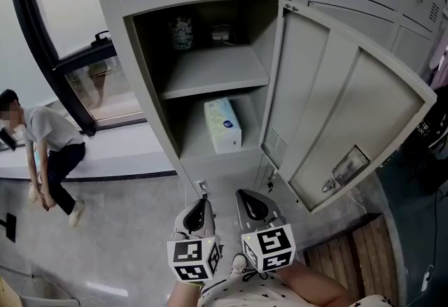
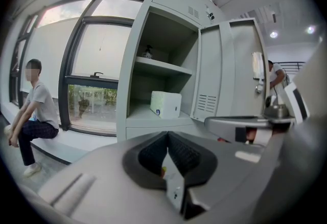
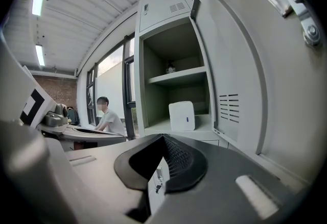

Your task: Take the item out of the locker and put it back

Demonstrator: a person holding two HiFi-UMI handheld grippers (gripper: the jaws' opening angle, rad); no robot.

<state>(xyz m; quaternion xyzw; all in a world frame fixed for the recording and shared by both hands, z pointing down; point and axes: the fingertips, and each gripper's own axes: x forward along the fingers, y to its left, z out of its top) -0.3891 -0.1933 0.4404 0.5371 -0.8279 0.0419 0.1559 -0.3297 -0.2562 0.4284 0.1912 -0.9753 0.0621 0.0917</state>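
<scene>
Head view: locker [image 1: 143, 89] stood open, door [image 1: 336, 110] swung right. A tissue pack [image 1: 222, 124] lay on the lower shelf and a bottle [image 1: 183, 34] on the upper. The left gripper [image 1: 204, 202] and right gripper [image 1: 245, 195] hung side by side below. Left gripper view: jaws together, empty, pack [image 2: 165, 104] well ahead. Right gripper view: jaws together, empty, pack [image 3: 182, 116] on the same shelf.

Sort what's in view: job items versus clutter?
Job: open locker, its door, white tissue pack on the lower shelf, left gripper and right gripper, both shut and empty.
Lying about: bottle and small item on the upper shelf, seated person by the window.
</scene>
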